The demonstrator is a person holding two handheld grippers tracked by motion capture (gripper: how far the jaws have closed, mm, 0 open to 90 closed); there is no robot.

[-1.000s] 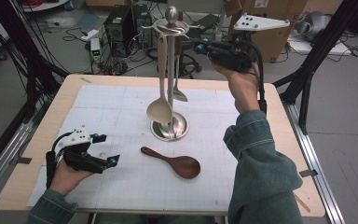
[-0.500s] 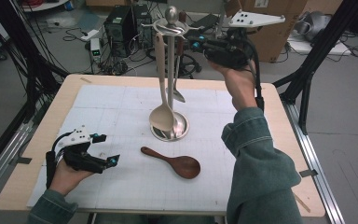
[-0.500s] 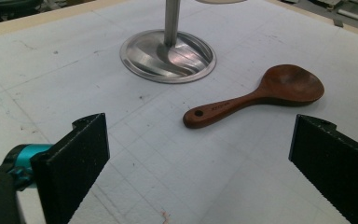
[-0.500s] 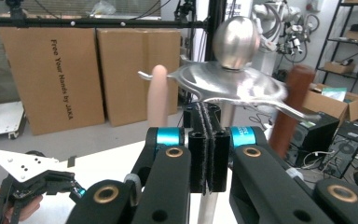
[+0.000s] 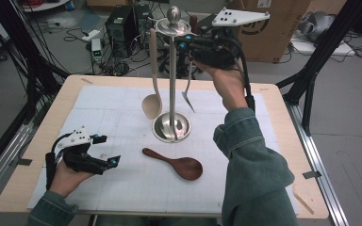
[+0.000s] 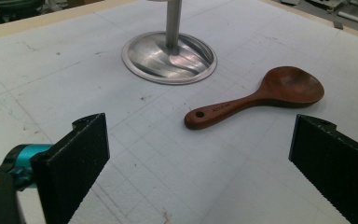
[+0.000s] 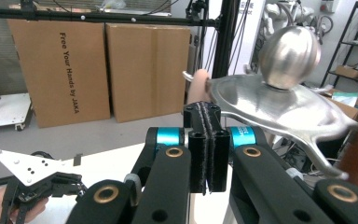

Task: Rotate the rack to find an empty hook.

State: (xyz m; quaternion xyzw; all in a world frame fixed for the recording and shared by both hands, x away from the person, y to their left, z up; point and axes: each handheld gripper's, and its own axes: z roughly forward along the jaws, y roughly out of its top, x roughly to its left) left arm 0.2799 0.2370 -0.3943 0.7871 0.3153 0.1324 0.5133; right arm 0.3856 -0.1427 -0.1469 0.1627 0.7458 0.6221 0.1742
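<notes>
Working the top of the stand with your right gripper: its jaws are closed flat together, and in the right gripper view I can't see anything between the pads. They sit just beside the stand's top plate, under the knob.

The metal turner hangs from that plate right below your right hand, blade clear of the base. I can't tell whether you're touching its handle. My read: you're at the hook step for that turner, seating it or about to lift it off.

- Next move needs a small, level shift at the rim. The hooks are thin, and a push on the plate could rock the stand.
- The pale spoon hangs on the far side of the pole, bowl near the base. Keep away from it so it doesn't swing.

Your left gripper rests low on the mat with jaws wide apart and nothing between them, facing the brown spoon. That spoon lies flat in front of the base, apart from it, handle pointing towards the left gripper.

Room: the mat is open around the brown spoon and towards the near table edge. The tight spot is up top, between knob, plate and turner.
</notes>
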